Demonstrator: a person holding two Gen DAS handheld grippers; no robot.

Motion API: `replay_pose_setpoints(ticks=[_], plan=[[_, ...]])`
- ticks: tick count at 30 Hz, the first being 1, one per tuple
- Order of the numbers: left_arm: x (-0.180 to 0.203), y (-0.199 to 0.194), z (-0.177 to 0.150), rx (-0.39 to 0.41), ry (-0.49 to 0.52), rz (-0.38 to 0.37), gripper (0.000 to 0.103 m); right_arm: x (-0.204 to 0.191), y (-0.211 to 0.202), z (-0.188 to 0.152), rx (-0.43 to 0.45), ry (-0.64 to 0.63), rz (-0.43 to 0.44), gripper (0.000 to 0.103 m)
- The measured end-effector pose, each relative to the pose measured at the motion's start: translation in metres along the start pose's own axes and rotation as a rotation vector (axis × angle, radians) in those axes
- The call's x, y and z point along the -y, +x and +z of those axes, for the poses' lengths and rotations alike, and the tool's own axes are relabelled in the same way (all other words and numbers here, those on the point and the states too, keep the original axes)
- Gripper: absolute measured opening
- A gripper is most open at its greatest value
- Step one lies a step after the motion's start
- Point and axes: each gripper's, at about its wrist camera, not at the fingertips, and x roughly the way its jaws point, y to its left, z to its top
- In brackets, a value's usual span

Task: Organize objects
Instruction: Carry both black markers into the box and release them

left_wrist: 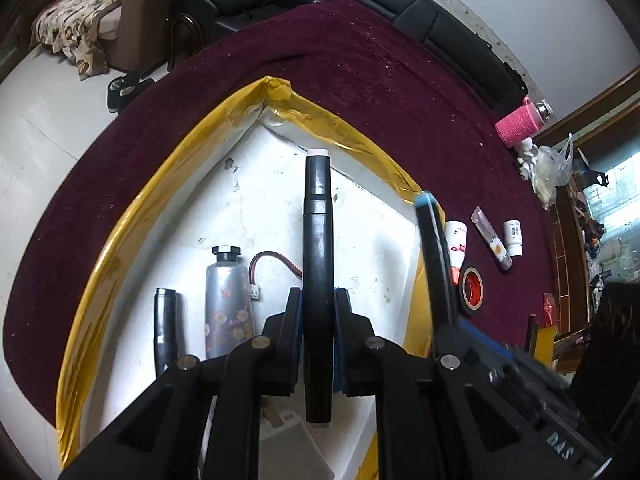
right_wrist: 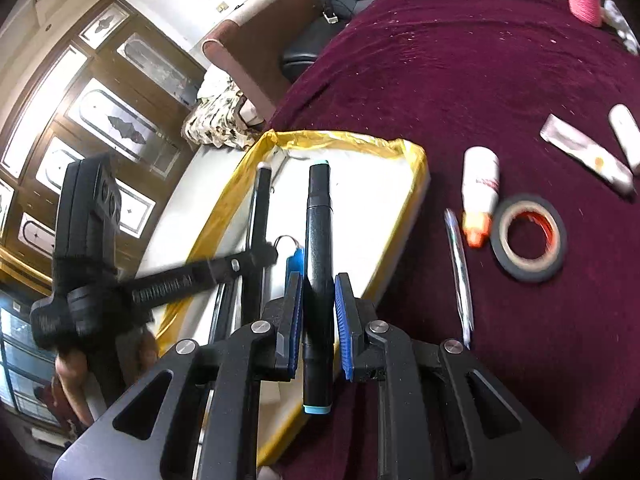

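My left gripper (left_wrist: 318, 300) is shut on a black marker with white end caps (left_wrist: 317, 240), held over the white tray with yellow taped rim (left_wrist: 120, 256). My right gripper (right_wrist: 318, 292) is shut on a black marker with teal end caps (right_wrist: 319, 232), over the same tray (right_wrist: 416, 168). In the left wrist view the right gripper's marker (left_wrist: 434, 248) shows blurred at the tray's right edge. In the right wrist view the left gripper (right_wrist: 260, 256) and its marker (right_wrist: 260, 208) show at left. Inside the tray lie a silver floral bottle (left_wrist: 229, 300), a dark tube (left_wrist: 166, 328) and a red-wired connector (left_wrist: 276, 260).
On the maroon cloth (right_wrist: 460, 80) lie a black tape roll (right_wrist: 528, 238), a white bottle with orange tip (right_wrist: 478, 192), a pen (right_wrist: 460, 272), a flat tube (right_wrist: 584, 154) and a small white bottle (left_wrist: 513, 237). A pink roll (left_wrist: 518, 122) stands at the far edge.
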Motion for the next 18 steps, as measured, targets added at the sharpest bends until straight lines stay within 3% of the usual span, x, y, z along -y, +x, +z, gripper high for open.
replay_pose_setpoints(ticks=[10, 18], plan=[[-0.008, 0.010, -0.005, 0.001, 0.006, 0.052, 0.012, 0.003, 0.057, 0.031, -0.057, -0.008, -0.049, 0.016], [-0.010, 0.015, -0.001, -0.024, 0.003, 0.077, 0.012, -0.013, 0.073, 0.035, -0.093, -0.092, -0.170, 0.016]])
